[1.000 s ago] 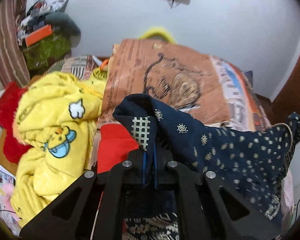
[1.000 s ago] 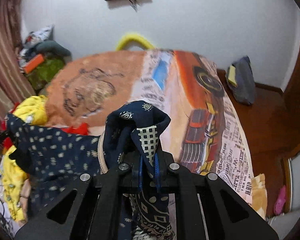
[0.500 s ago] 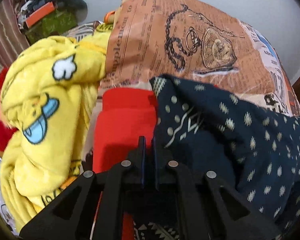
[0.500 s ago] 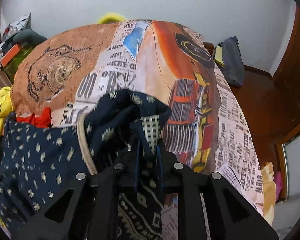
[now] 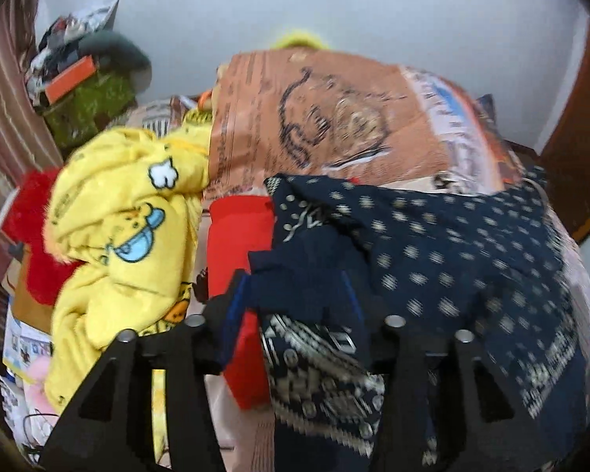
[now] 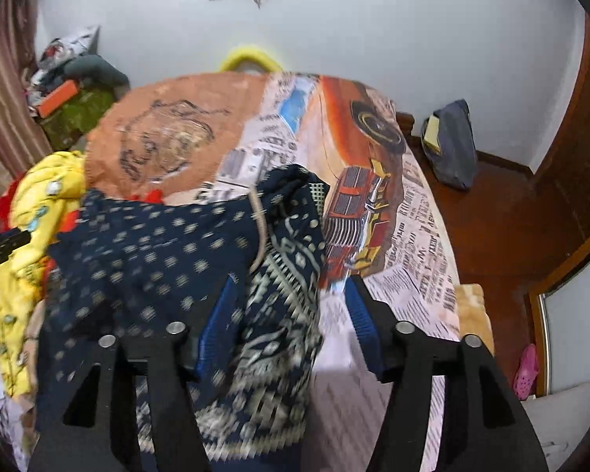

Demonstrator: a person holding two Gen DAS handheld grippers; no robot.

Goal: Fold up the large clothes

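Watching both grippers with jaws spread wide over the navy patterned garment [image 5: 432,244], neither one gripping cloth: the left gripper [image 5: 291,310] has fabric bunched loosely between its open fingers, and the right gripper [image 6: 291,306] has the bordered hem draped between its fingers, not pinched. The garment lies on the bed [image 6: 413,212], on the near part of the printed bedsheet, with its left edge lapping onto a red cloth [image 5: 244,244] and sitting just beside the yellow fleece blanket [image 5: 126,228]. Risks as I see them: cloth is resting on the blue pads [image 6: 216,314], so pulling the grippers away may drag the top layer and undo whatever fold is there. The fold looks lumpy, with a cream cord or trim [image 6: 260,232] sticking out near the top, and that bulge likely keeps the next fold from lying flat. The left edge on the red cloth means a re-grasp there could pinch both fabrics together. The yellow blanket crowds that side, leaving little room to smooth. Both views are motion-blurred, so edge alignment can't be judged.
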